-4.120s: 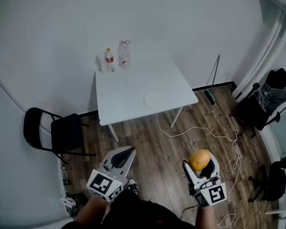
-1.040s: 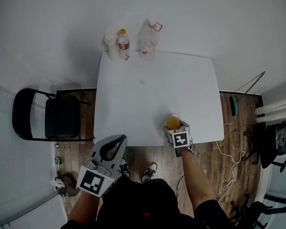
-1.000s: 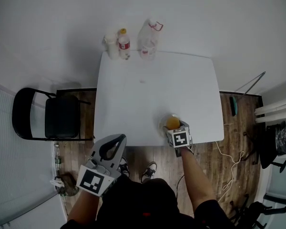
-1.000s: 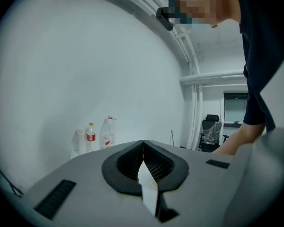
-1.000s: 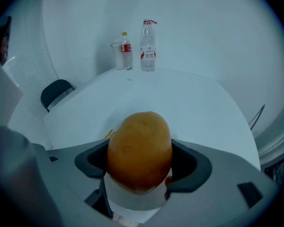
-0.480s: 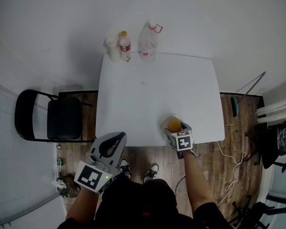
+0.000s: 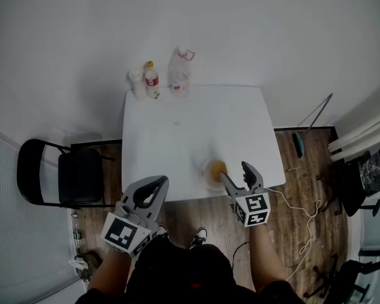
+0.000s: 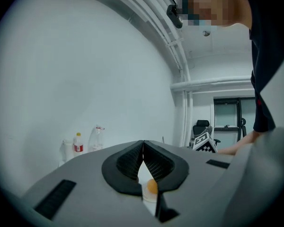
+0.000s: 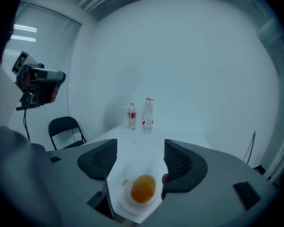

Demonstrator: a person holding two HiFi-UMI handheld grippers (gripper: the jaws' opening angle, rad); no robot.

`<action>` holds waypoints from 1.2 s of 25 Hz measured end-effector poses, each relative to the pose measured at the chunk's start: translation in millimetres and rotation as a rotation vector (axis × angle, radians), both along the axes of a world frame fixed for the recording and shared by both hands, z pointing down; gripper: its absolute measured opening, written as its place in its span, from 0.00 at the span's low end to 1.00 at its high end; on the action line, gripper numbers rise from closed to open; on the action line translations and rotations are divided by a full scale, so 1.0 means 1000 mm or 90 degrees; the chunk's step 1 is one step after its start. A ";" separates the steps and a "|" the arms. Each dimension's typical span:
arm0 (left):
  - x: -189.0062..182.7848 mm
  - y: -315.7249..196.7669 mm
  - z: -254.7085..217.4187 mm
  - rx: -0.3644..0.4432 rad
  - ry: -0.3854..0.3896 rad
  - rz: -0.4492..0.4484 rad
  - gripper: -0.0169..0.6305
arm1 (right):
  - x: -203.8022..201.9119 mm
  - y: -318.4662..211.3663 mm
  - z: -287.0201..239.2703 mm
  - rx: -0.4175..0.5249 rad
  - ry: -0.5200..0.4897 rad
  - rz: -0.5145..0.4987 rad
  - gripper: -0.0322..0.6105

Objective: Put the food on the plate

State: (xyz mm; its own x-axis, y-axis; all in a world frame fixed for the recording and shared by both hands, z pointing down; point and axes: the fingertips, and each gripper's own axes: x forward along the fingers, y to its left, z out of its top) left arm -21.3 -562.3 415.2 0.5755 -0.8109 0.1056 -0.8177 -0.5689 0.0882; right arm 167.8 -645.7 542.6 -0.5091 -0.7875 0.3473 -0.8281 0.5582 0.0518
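Round orange fruit [image 7: 218, 167] lying on small clear round plate [image 7: 206, 172], near front edge of white square table [image 7: 177, 132]. Probably firm, light, prone to rolling; best pinched across the middle. Right gripper [image 7: 235, 171] just behind plate, jaws wide, closing, nothing between. Left gripper [image 7: 153, 183] pressed together, empty.

Catching only a sliver of plate [image 8: 149, 196] and orange food [image 8: 152, 187] under the left gripper's [image 8: 143, 143] closed fingertips, with the rest hidden behind them; losing the plate's near rim beneath the right gripper's [image 9: 140, 156] closing, empty jaws; can't read the bottles' [image 9: 147, 111] labels far beyond those fingertips
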 end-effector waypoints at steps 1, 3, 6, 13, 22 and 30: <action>0.004 0.002 -0.005 0.006 0.001 0.008 0.06 | 0.001 0.008 -0.016 0.019 -0.008 0.000 0.52; 0.011 0.005 -0.014 0.017 0.002 0.021 0.06 | 0.006 0.023 -0.045 0.053 -0.025 0.007 0.45; 0.018 0.010 -0.028 0.036 0.003 0.036 0.06 | 0.014 0.045 -0.084 0.097 -0.047 0.028 0.37; 0.041 0.026 -0.050 0.067 0.019 0.079 0.06 | 0.033 0.088 -0.151 0.179 -0.075 0.084 0.13; 0.060 0.033 -0.070 0.086 0.029 0.110 0.06 | 0.034 0.121 -0.198 0.261 -0.064 0.104 0.09; 0.064 0.033 -0.062 0.080 0.017 0.119 0.06 | 0.037 0.134 -0.218 0.291 -0.060 0.113 0.09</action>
State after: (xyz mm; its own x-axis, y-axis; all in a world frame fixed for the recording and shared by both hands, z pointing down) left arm 42.4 -528.9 353.2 0.7179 -0.6961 -0.0069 -0.6957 -0.7178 0.0273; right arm 205.1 -511.8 324.9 -0.3662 -0.9257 -0.0948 -0.9210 0.3461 0.1787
